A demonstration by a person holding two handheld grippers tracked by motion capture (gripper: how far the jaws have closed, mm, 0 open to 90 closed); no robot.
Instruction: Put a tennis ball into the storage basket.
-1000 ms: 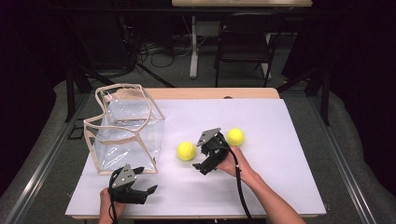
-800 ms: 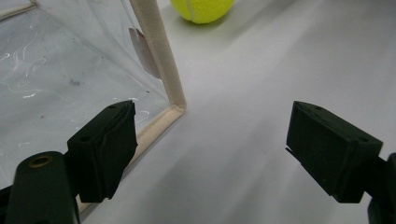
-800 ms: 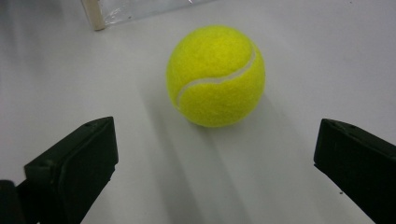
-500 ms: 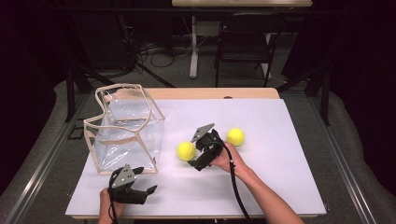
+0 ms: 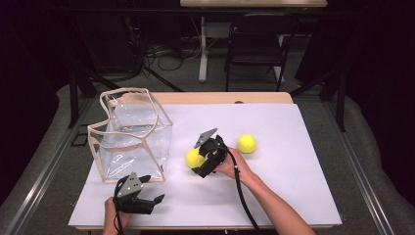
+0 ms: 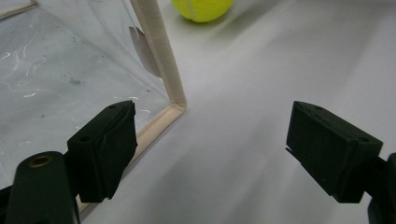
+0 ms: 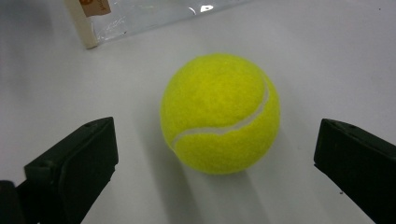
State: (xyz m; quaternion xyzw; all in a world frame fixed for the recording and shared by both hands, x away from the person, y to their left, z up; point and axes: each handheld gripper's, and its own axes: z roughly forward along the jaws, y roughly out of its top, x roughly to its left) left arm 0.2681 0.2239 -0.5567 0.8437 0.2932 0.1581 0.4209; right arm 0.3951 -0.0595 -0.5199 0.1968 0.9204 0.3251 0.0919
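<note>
Tennis ball (image 7: 220, 113) between wide-apart jaws, untouched.

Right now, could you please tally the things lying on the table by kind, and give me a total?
Yellow tennis balls: 2, one between the open jaws of the right gripper, the other lying apart to its right.
Clear plastic bags with beige trim: 1, standing open.
Total: 3

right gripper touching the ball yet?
Apart. The right gripper view shows the right gripper open, white table visible between each jaw and the ball.
</note>
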